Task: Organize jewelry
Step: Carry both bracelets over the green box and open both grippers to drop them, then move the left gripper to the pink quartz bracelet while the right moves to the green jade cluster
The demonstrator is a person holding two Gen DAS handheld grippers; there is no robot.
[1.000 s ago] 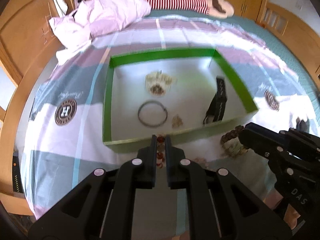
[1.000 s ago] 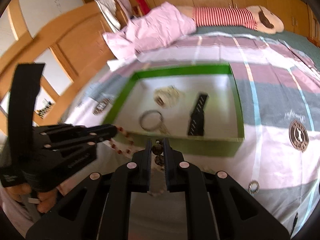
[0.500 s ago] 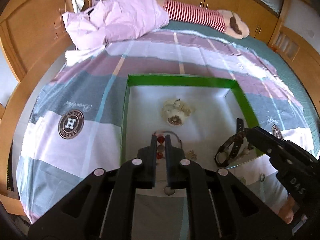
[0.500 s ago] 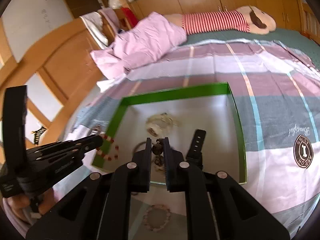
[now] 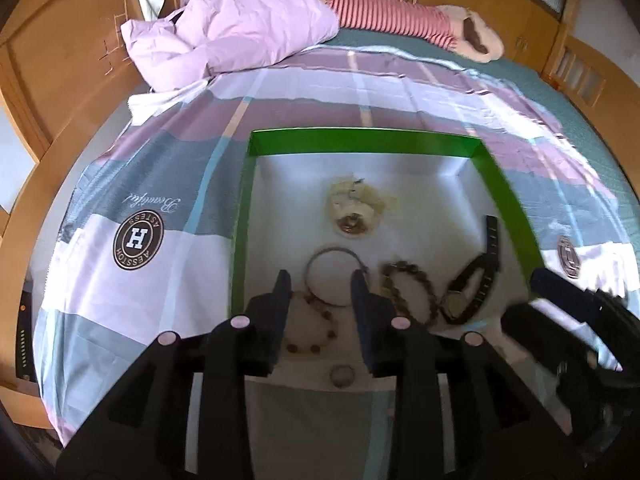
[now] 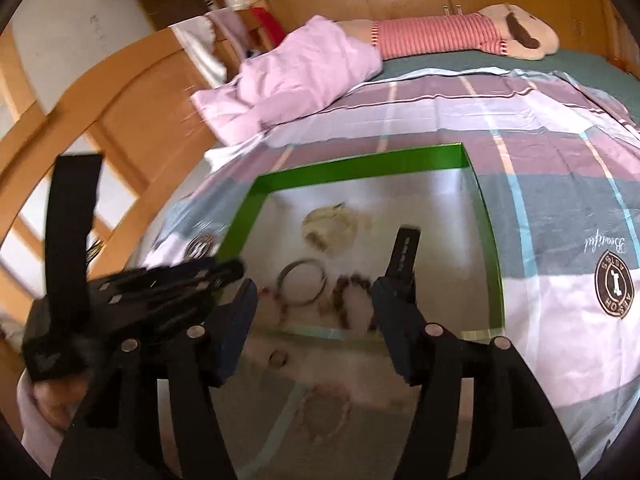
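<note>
Left hand-held gripper [image 5: 320, 292]: jaws opening, nothing clamped. Between and below the fingers a red-bead bracelet [image 5: 310, 330] lies loose on the tray floor, clear of both pads. Gripper hangs over the near edge of the green-walled tray [image 5: 360, 140], pointing steeply down.

Right hand-held gripper [image 6: 314, 304]: jaws opening too, already wide, nothing held. A dark-bead bracelet [image 6: 346, 300] lies on the tray floor in the gap, touching neither finger – blurred in this view, sharper from the left wrist at [image 5: 408, 292].

Inside the tray, from the grippers outward:
- metal bangle [image 5: 334, 276] just behind the red beads, next to the dark-bead bracelet
- black-strap wristwatch [image 5: 472, 284] at the tray's right side, strap running up along the green wall
- cream bead bundle [image 5: 354, 210] further back, mid-tray

Outside the tray, on the bedspread [image 5: 168, 312] near its front edge: a small ring [image 5: 342, 374], and closer still a pale bead bracelet [image 6: 322, 412] – right wrist view only, blurred.

The tray sits on a bed with a plaid pink/grey/white bedspread carrying round logo patches. A pink quilt [image 5: 240, 36] is bunched at the far left, a plush toy in a red-striped shirt [image 5: 400, 20] lies along the far edge. Wooden bed frame and cabinets surround it.

The person's hand [image 6: 60, 396] shows under the left gripper's body in the right wrist view.
</note>
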